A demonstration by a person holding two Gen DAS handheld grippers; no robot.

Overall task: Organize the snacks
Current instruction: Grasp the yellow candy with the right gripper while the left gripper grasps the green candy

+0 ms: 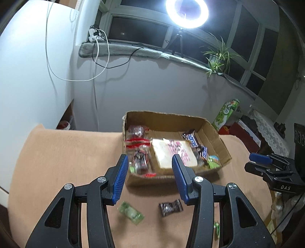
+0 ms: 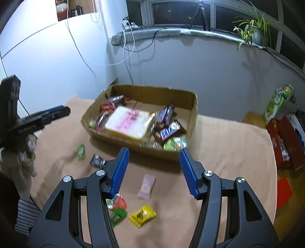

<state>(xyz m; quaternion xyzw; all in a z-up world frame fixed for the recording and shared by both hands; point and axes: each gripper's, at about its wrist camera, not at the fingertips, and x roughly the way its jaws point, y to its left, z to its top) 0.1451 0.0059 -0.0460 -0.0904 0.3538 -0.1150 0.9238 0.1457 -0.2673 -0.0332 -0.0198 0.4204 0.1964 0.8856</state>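
A cardboard box (image 1: 219,137) (image 2: 193,114) on the tan table holds a large white-and-pink packet (image 1: 171,152) (image 2: 129,121), chocolate bars (image 1: 192,140) (image 2: 167,122) and other snacks. My left gripper (image 1: 150,162) is open and empty above the box's near edge. Below it lie a green candy (image 1: 131,212) and a dark wrapped candy (image 1: 170,207). My right gripper (image 2: 153,152) is open and empty in front of the box. Under it lie a pink wafer packet (image 2: 146,187), a yellow packet (image 2: 142,215), and green and red packets (image 2: 117,209). The other gripper shows at each view's edge.
A tan cloth covers the table (image 1: 57,162). A green juice carton (image 1: 225,114) and red boxes (image 2: 284,141) stand to the right. A windowsill with a plant (image 2: 253,32), cables and a ring light (image 1: 186,11) is behind.
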